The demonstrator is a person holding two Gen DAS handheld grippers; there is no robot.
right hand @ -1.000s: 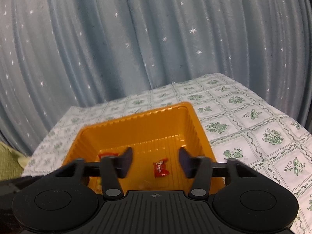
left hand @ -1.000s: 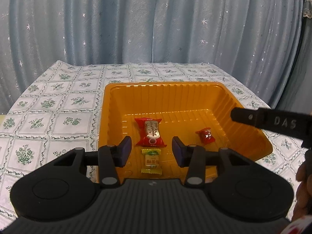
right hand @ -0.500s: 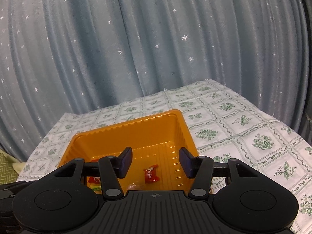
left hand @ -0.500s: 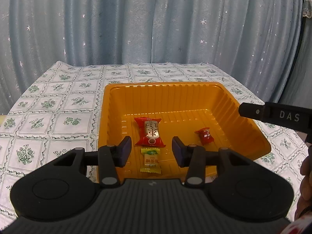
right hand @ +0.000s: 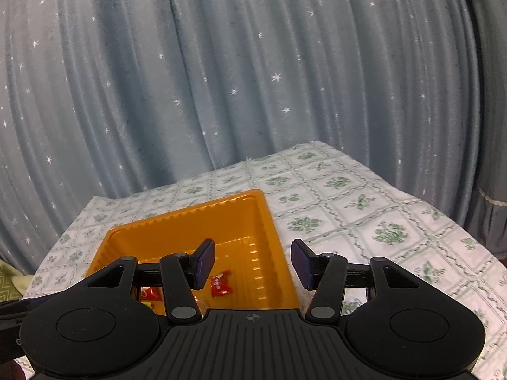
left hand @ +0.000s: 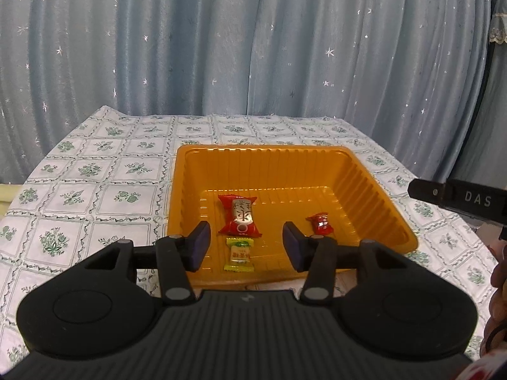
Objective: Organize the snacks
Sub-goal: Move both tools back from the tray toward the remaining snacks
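Observation:
An orange plastic tray (left hand: 364,186) sits on the patterned tablecloth. In it lie a large red snack packet (left hand: 240,215), a small yellow-green candy (left hand: 240,254) and a small red candy (left hand: 320,222). My left gripper (left hand: 246,247) hovers over the tray's near edge with its jaws opening and nothing between its pads. My right gripper (right hand: 252,264) is open and empty above the near right side of the tray (right hand: 266,221), where the small red candy (right hand: 220,283) shows. One finger of the right gripper (left hand: 456,198) reaches in from the right in the left wrist view.
A white tablecloth with green flower squares (left hand: 95,196) covers the table, which ends at a blue star-dotted curtain (left hand: 253,47). Part of a hand (left hand: 497,300) shows at the right edge. A yellow-green cloth (right hand: 12,281) lies off the table's left side.
Both grippers have drawn back from the tray, which now looks smaller and farther. The left jaws stand a little wider. The right gripper's finger has slid toward the right edge of the left view.

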